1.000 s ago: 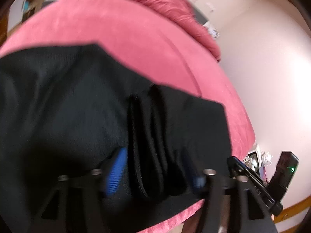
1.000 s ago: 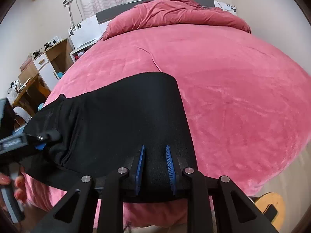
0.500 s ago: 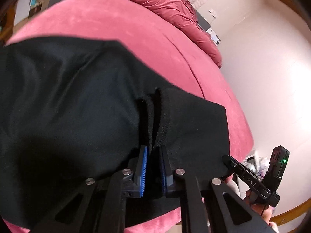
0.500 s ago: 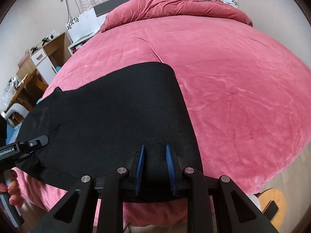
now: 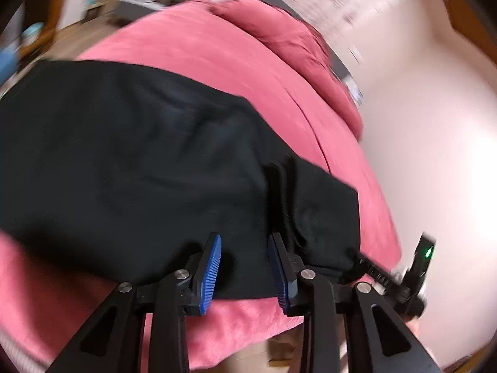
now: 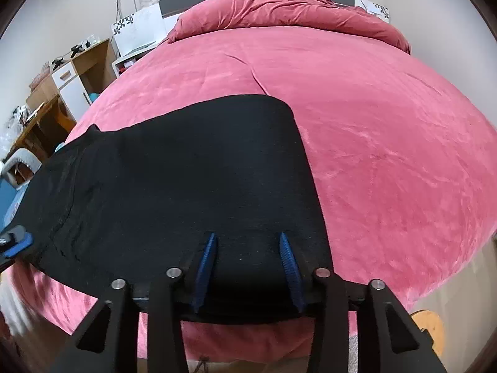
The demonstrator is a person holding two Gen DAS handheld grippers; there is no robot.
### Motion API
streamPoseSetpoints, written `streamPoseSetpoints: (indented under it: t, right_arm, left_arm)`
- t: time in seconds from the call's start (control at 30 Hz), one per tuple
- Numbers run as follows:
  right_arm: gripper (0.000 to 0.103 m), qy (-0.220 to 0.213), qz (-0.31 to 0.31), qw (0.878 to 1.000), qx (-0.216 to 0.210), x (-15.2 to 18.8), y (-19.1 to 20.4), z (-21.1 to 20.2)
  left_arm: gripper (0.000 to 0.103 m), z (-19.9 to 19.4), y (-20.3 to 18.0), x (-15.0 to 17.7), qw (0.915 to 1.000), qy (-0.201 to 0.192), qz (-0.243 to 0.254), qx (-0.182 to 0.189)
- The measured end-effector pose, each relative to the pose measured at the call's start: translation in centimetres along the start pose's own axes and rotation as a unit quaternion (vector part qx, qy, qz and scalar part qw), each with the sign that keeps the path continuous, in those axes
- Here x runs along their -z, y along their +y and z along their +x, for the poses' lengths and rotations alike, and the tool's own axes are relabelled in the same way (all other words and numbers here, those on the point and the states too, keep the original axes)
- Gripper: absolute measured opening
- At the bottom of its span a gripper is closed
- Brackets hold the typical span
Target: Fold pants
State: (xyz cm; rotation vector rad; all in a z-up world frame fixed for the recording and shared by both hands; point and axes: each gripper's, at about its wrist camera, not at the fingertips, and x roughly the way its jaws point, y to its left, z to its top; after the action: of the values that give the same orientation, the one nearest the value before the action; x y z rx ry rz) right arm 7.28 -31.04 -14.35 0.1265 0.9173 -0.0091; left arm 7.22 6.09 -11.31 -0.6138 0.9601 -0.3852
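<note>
Left hand-held gripper: seen at lower centre of the left wrist view, angled downward, blue pads parted, jaws opening, no cloth pinched. Right hand-held gripper: seen at lower centre of the right wrist view, angled downward, jaws opening, pads apart.

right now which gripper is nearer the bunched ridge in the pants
Left. The left gripper, jaws opening, sits right at the bunched ridge in the black pants; the right gripper, also opening, is over flat cloth.
</note>
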Motion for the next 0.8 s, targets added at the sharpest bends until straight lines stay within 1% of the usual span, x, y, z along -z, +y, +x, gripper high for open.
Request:
streamPoseSetpoints:
  t: [0.03,0.1,0.13,0.2,0.23,0.3,0.37,0.43,0.47,0.53,0.6,0.73,0.77,0.8]
  right_arm:
    - [0.048,0.000,-0.003,1.000,0.001,0.0,0.2,0.1]
    - [0.051,0.001,-0.008,1.000,0.003,0.0,0.4,0.1]
    - [0.052,0.001,-0.010,1.000,0.004,0.0,0.5,0.2]
    - [0.052,0.002,-0.011,1.000,0.004,-0.1,0.5,0.3]
    - [0.052,0.002,-0.010,1.000,0.004,-0.2,0.4,0.3]
    - [0.053,0.002,-0.009,1.000,0.003,-0.2,0.3,0.4]
    - [0.053,0.002,-0.009,1.000,0.002,-0.2,0.3,0.4]
    - [0.053,0.002,-0.010,1.000,0.003,-0.2,0.3,0.4]
    - [0.053,0.002,-0.010,1.000,0.003,-0.2,0.3,0.4]
    - [0.053,0.001,-0.010,1.000,0.003,-0.2,0.3,0.3]
    - [0.053,0.001,-0.008,1.000,0.001,-0.1,0.3,0.3]
    - [0.053,0.001,-0.008,1.000,0.003,0.0,0.4,0.3]
    - [0.053,0.001,-0.008,1.000,0.003,0.0,0.4,0.2]
    - [0.053,0.001,-0.008,1.000,0.003,0.0,0.5,0.2]
  left_arm:
    - [0.033,-1.2,1.3,0.0,0.9994,-0.008,-0.034,-0.001]
    - [0.034,-2.8,3.2,0.2,0.9963,-0.020,-0.084,-0.003]
    - [0.035,-3.9,4.6,0.4,0.9921,-0.029,-0.122,-0.003]
    - [0.037,-4.8,6.1,0.7,0.9853,-0.033,-0.167,0.003]
    - [0.040,-5.2,7.0,1.0,0.9807,-0.030,-0.193,0.011]
    - [0.043,-5.3,8.3,1.7,0.9722,-0.007,-0.233,0.025]
    - [0.050,-4.8,9.1,2.5,0.9677,0.007,-0.250,0.032]
    - [0.053,-4.4,9.4,1.8,0.9666,0.009,-0.256,0.015]
    - [0.053,-4.3,9.9,1.7,0.9650,0.007,-0.262,0.008]
    - [0.053,-4.1,10.4,1.8,0.9587,0.002,-0.284,0.021]
    - [0.053,-4.1,11.1,1.7,0.9525,0.001,-0.304,0.024]
    - [0.057,-3.7,11.2,1.5,0.9475,-0.005,-0.319,0.019]
    - [0.058,-3.8,11.3,1.5,0.9445,-0.006,-0.328,0.020]
    - [0.059,-3.7,11.5,1.4,0.9393,-0.008,-0.342,0.021]
